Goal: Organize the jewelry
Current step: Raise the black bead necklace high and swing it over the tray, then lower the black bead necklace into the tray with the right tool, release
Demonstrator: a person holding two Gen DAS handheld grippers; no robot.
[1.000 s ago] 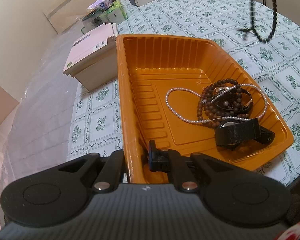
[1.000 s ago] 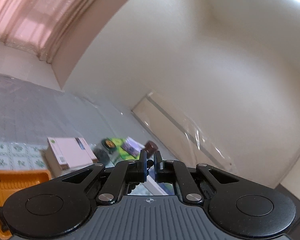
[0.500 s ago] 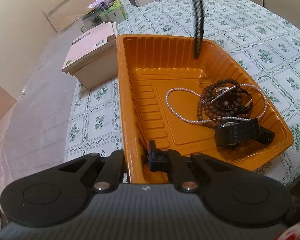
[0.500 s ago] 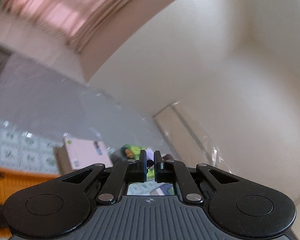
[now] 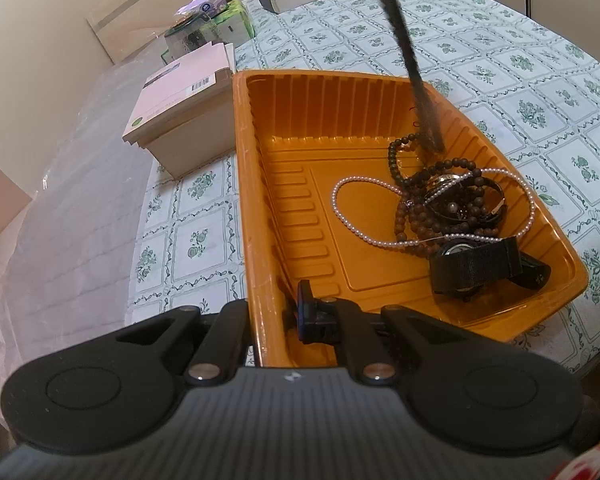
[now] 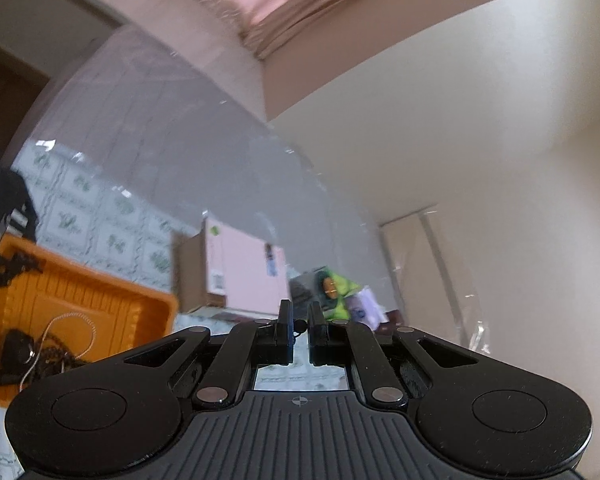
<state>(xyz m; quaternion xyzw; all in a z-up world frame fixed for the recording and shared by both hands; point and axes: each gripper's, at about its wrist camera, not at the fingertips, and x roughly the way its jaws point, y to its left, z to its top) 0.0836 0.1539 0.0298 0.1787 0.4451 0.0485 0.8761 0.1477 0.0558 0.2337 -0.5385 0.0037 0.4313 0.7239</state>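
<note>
- Left gripper point(image 5: 274, 312): jaws closed on the near wall of the orange tray point(image 5: 256, 208), one finger inside and one outside, apparently to steady the tray while pieces go in.
- Right gripper point(image 6: 299, 330): jaws nearly shut with a narrow gap; a small dark bead or cord seems pinched there, though its own view is too blurred to be certain.
- Dark bead strand point(image 5: 410, 60): hangs blurred from above into the tray's far right corner, its lower end already coiled on the floor, presumably so it settles without spilling.
- Tray contents: a pearl necklace point(image 5: 354, 222) in a loose loop, round brown beads point(image 5: 414, 220), and a watch point(image 5: 474, 266) with a woven black strap.
- Tray: thin ribbed plastic, glossy.
- Surroundings: a patterned tablecloth point(image 5: 540, 92) and a pale cardboard box point(image 5: 180, 100) just beside the tray.
</note>
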